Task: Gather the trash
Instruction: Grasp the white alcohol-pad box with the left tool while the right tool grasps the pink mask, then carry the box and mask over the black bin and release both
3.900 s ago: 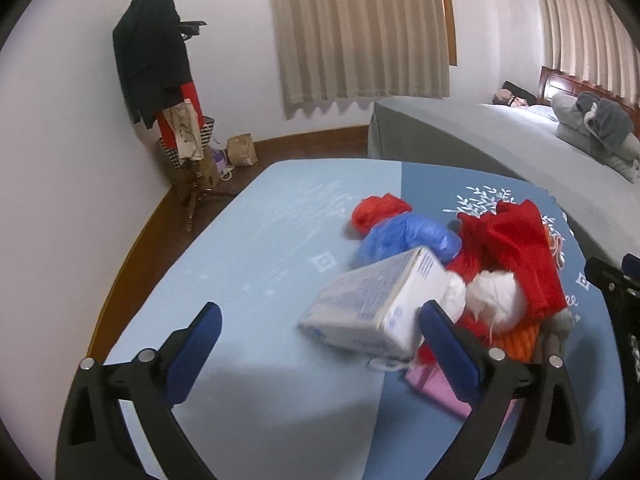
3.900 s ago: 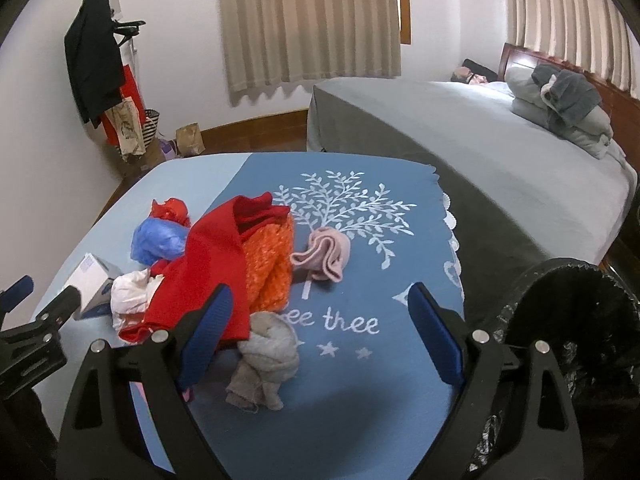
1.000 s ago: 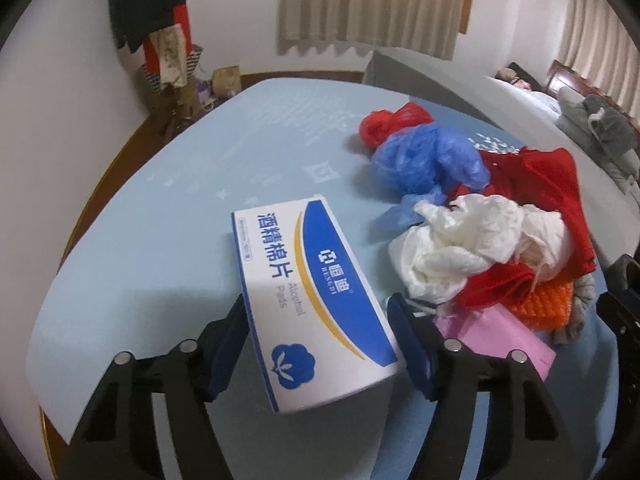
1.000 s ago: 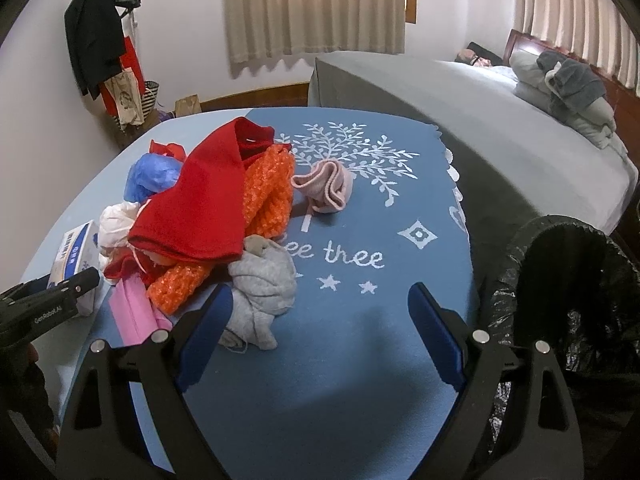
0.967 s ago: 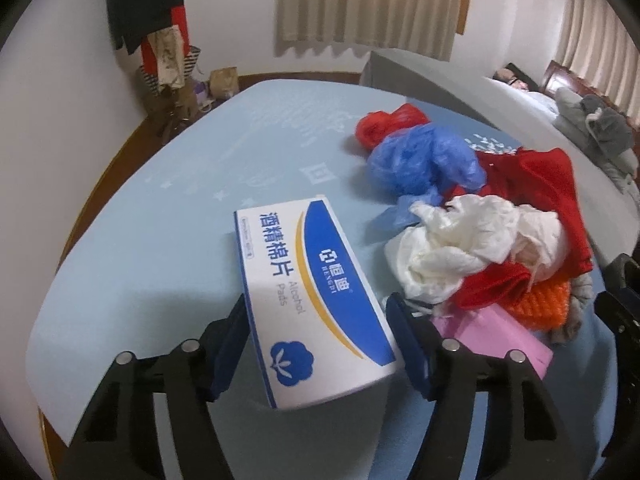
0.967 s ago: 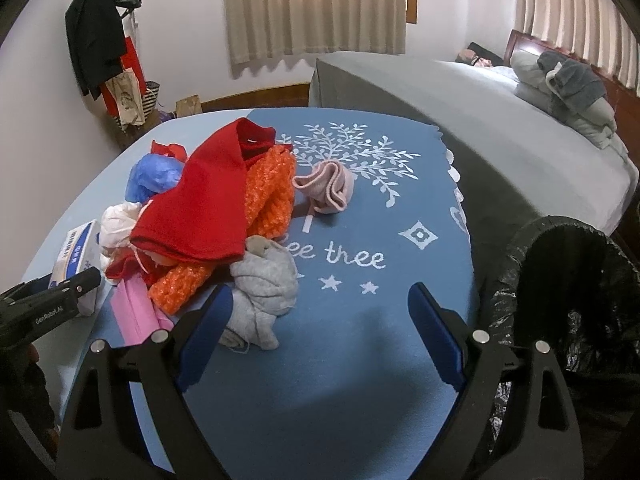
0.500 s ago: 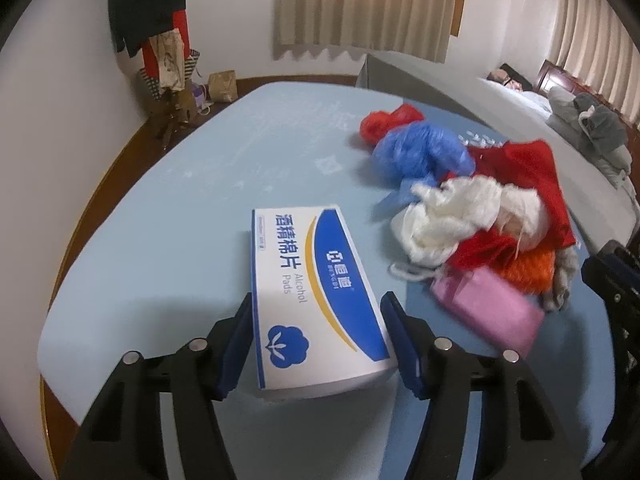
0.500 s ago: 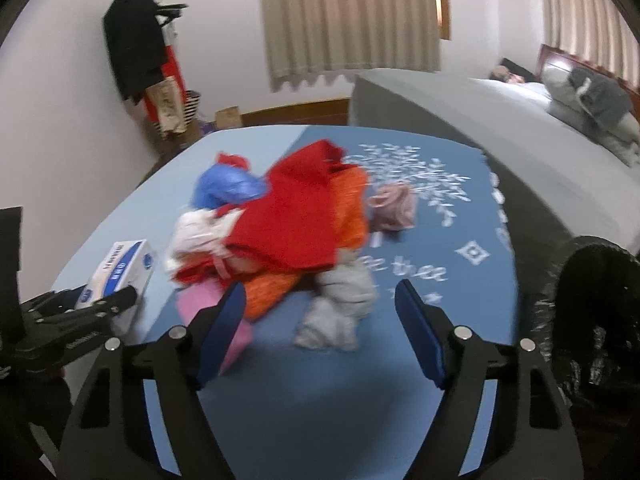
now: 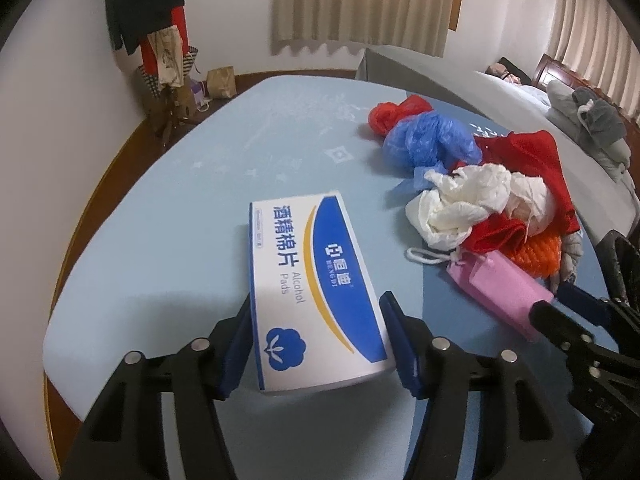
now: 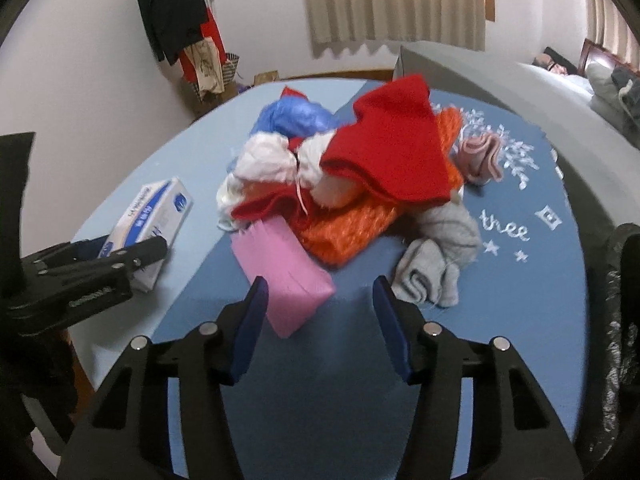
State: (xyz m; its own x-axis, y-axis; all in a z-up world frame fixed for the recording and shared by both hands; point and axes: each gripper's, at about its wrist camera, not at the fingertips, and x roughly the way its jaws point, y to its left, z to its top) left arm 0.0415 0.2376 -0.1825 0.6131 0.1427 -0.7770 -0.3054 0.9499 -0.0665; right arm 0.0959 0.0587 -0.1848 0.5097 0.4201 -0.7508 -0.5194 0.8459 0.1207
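The alcohol pad box (image 9: 316,292) lies on the light blue table (image 9: 168,216), low in the centre of the left wrist view, and is clamped between the fingers of the left gripper (image 9: 320,340). The right gripper (image 10: 320,322) has just been closing; its half-open fingers straddle the near end of the pink pouch (image 10: 280,276) without pressing it. A black-lined bin (image 10: 624,300) is seen at the right edge; its contents cannot be made out.
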